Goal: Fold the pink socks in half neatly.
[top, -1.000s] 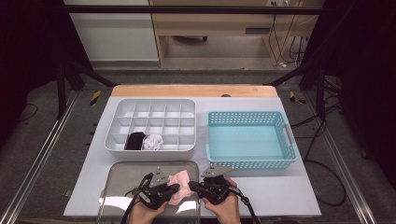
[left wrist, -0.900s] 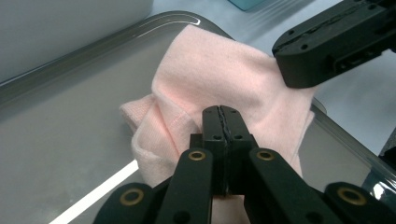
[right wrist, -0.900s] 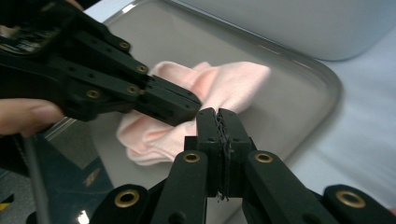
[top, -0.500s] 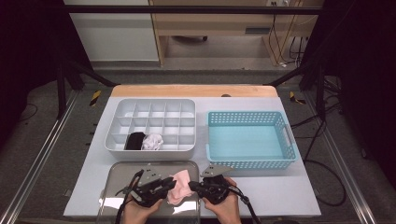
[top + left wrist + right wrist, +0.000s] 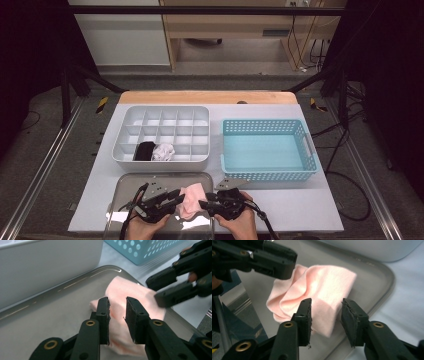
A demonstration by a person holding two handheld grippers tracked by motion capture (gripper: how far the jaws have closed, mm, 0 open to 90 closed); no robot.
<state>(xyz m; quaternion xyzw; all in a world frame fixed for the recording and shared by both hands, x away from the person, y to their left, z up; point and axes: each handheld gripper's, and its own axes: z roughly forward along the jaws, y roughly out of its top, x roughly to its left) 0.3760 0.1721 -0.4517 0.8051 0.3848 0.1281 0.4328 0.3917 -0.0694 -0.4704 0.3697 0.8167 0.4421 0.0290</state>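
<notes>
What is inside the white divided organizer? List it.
The white divided organizer holds a black rolled item and a white crumpled one in adjoining front compartments. The near wall hides the floors of the front row.

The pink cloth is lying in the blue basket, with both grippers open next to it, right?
Not quite. The pink cloth lies on the metal tray, not in the blue basket; the high view shows it. Both the left gripper and the right gripper are open beside it.
</notes>
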